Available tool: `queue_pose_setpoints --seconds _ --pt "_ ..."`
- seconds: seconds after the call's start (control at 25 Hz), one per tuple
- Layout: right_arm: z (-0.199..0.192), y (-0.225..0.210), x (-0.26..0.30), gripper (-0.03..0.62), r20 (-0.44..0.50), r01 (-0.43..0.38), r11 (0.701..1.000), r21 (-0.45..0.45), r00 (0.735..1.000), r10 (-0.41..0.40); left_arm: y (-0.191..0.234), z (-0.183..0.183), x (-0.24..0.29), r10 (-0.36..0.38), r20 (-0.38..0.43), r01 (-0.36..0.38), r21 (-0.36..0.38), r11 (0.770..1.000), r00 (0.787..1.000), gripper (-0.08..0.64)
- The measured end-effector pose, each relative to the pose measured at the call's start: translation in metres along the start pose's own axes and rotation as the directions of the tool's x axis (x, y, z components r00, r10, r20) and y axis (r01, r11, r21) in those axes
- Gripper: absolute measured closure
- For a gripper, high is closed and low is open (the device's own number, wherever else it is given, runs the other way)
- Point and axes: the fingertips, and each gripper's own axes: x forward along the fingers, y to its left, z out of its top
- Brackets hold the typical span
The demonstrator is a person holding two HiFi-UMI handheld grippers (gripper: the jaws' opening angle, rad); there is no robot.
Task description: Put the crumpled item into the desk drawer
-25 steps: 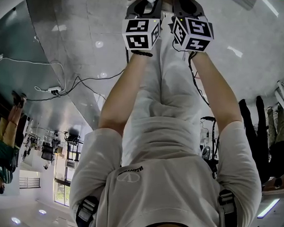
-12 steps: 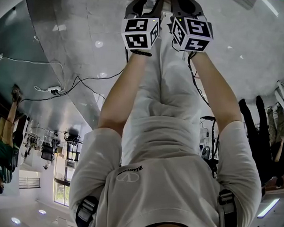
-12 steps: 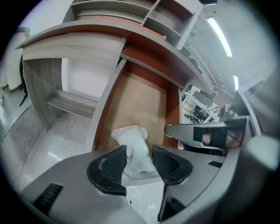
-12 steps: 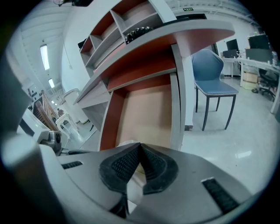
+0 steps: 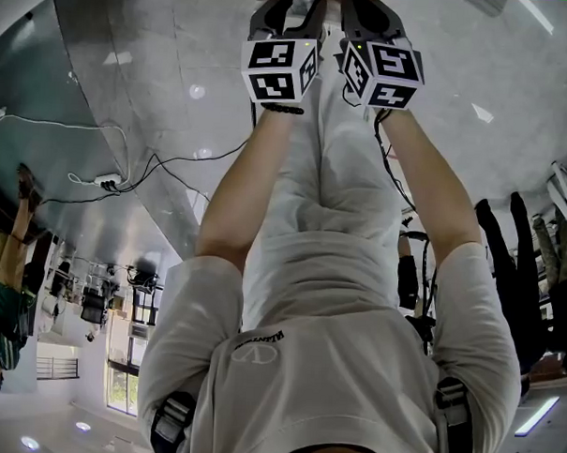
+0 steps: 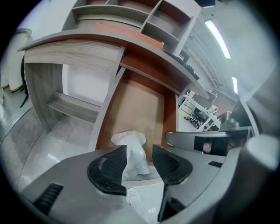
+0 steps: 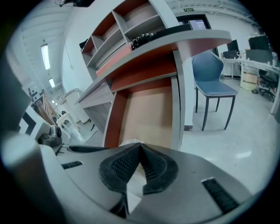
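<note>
Pose: left gripper [image 6: 139,149] angled down — jaws just widened | crumpled item [image 6: 130,141] between

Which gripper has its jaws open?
The left gripper: its jaws have just been opening and stand apart, with the crumpled item between them at the drawer's front end. The right gripper has its jaws together at the tips.

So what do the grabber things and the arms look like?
The left gripper and the right gripper each have a grey body and two black, bumpy pads. Each carries a cube with black-and-white square patterns. A thin black cable runs from the right one. The person wears a white short-sleeved shirt and a dark band on the left wrist.
</note>
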Motion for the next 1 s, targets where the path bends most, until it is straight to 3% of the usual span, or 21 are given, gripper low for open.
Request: queue_pose_setpoints --seconds 0.16,0.64,1.0 --pt "0.007 0.001 -0.009 0.592 0.013 0.003 1.0 -0.001 1.0 -0.003 -0.005 0.01 -0.009 0.003 0.027 -0.004 0.011 1.0 1.0 0.385" --pt "0.012 0.019 -0.04 0.592 0.038 0.01 1.0 0.002 0.999 -0.01 -0.013 0.019 -0.042 0.026 0.05 -0.029 0.057 0.998 0.998 0.558" --pt "0.064 0.037 -0.105 0.592 0.083 -0.003 1.0 -0.009 0.997 0.004 -0.039 0.076 -0.094 0.006 0.097 -0.016 0.098 0.995 0.995 0.558"
